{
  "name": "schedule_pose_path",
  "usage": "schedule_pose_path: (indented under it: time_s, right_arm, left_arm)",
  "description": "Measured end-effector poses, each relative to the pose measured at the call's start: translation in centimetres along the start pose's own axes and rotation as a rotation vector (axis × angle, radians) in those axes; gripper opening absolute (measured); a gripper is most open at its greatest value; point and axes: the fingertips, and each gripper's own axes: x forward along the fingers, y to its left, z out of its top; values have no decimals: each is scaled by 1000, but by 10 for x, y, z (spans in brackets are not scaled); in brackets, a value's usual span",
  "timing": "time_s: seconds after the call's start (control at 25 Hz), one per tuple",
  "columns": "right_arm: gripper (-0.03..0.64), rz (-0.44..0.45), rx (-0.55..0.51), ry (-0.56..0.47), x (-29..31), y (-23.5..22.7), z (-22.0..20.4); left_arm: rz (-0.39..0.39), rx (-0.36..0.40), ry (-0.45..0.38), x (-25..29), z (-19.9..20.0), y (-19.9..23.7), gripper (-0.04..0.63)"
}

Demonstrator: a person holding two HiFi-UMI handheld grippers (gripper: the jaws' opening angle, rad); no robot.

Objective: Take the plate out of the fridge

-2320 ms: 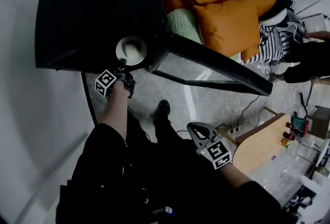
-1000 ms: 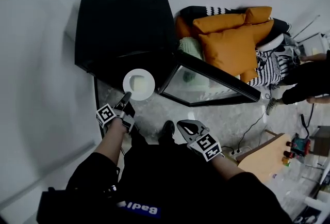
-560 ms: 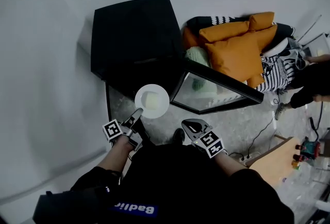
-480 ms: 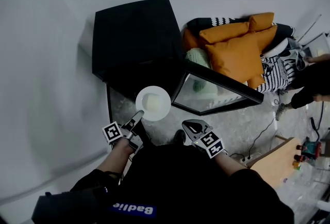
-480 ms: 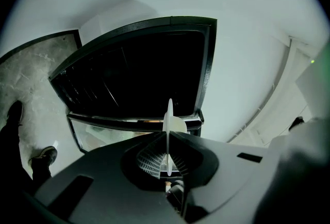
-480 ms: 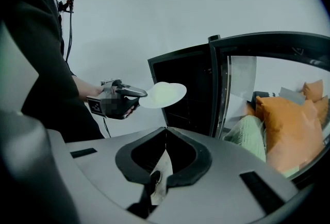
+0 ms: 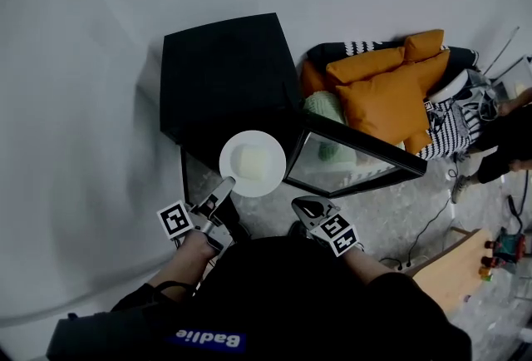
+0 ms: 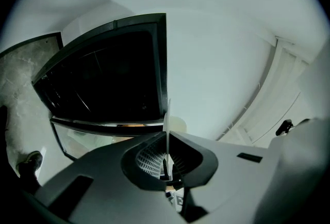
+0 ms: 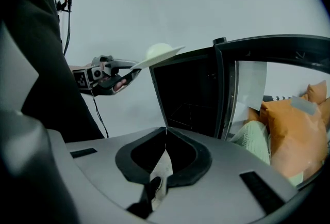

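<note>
Left gripper view: my left gripper (image 8: 166, 161) is closed to a sliver on the rim of the plate (image 8: 167, 125), which runs edge-on straight ahead of the tips. The head view shows it held flat outside the fridge (image 7: 224, 68), beside the open door (image 7: 353, 153). My right gripper (image 9: 165, 132) is farther off, tips together and empty.

Black top (image 7: 283, 293), white lettering (image 7: 205, 340), grey left tool (image 7: 227, 184) and right tool (image 7: 301, 205), black-and-white marker cubes (image 7: 174, 220)
</note>
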Motion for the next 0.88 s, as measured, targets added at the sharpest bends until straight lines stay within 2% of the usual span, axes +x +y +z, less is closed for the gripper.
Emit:
schedule_pose_path:
  time_s: [0.2, 0.68, 0.88]
  right_arm:
    - [11, -3, 0, 2, 4, 0, 2]
    - [11, 18, -6, 17, 16, 1, 4]
    - [11, 19, 7, 28, 16, 0, 2]
  left_arm:
    - [-38, 9, -18, 13, 10, -29, 18]
    - [9, 80, -174, 45, 87, -36, 18]
    - [23, 78, -241, 58, 109, -33, 18]
